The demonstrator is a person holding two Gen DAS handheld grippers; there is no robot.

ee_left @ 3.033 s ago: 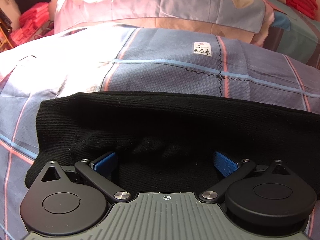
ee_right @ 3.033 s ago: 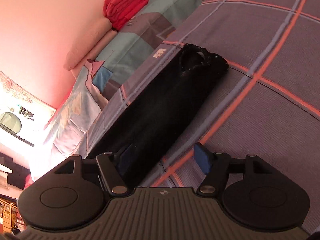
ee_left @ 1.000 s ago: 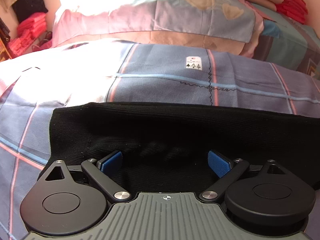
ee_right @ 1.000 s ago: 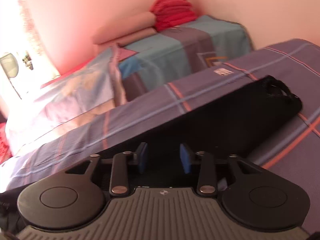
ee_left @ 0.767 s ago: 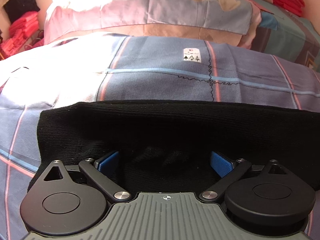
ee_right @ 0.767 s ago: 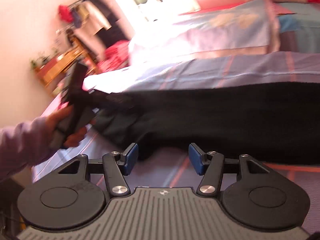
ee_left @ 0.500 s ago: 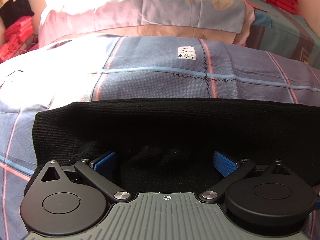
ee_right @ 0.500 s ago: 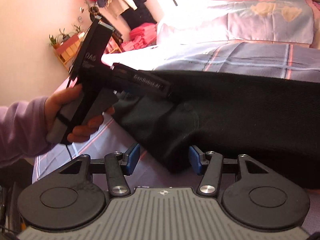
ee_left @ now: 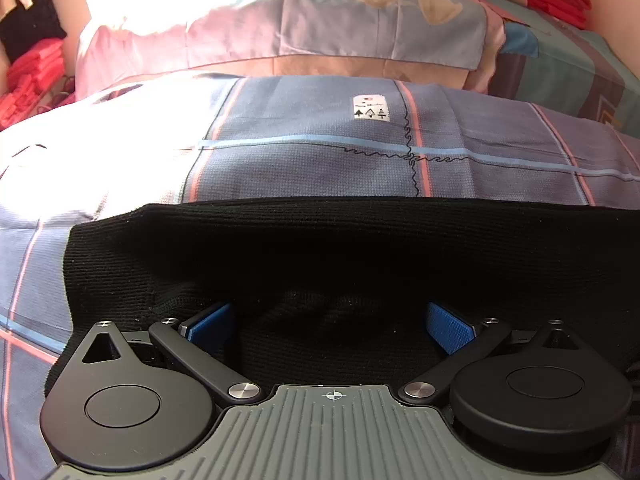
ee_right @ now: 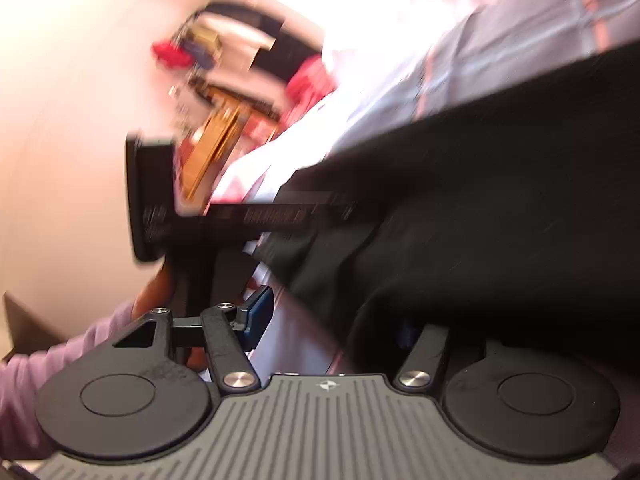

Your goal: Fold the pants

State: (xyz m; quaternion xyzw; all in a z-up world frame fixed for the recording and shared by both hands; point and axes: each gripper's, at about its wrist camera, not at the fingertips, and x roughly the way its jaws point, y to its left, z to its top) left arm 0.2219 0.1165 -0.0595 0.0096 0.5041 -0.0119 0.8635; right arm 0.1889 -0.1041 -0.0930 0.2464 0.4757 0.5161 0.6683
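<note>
Black pants (ee_left: 360, 256) span bed (ee_left: 304, 160) crosswise, blocking near side. Beyond pants, open checked sheet up to pillows (ee_left: 280, 28) at head edge. Right view blurred: left gripper (ee_right: 224, 220) and sleeve (ee_right: 60, 356) crowd pants' end near bed edge; narrow sheet strip free beside them.

A small white label (ee_left: 371, 108) on the checked bedsheet (ee_left: 304, 160) bore three black tree signs; its lettering was too small to read.
</note>
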